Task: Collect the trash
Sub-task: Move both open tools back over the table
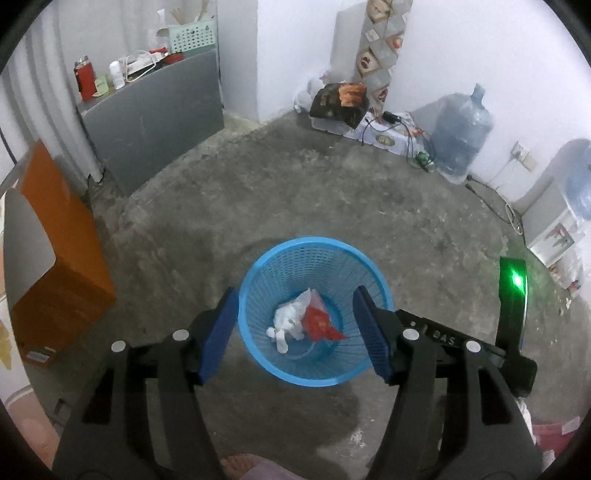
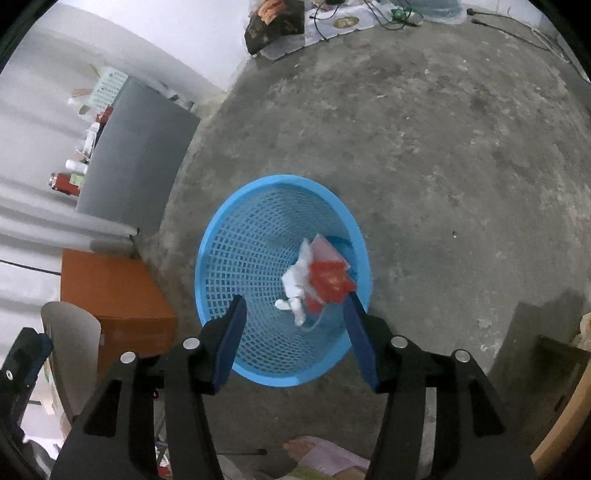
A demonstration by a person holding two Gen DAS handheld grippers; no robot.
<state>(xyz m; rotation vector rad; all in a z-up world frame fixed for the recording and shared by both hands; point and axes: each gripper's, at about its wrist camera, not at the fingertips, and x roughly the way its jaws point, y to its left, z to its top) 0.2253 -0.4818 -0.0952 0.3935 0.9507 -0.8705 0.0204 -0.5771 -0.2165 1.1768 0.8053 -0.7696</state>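
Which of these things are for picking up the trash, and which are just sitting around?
For the job:
blue basket
white wad in it
red wrapper in it
left gripper, open
right gripper, open

Just lying about:
water jug
grey cabinet
orange box
red flask
green crate
cables
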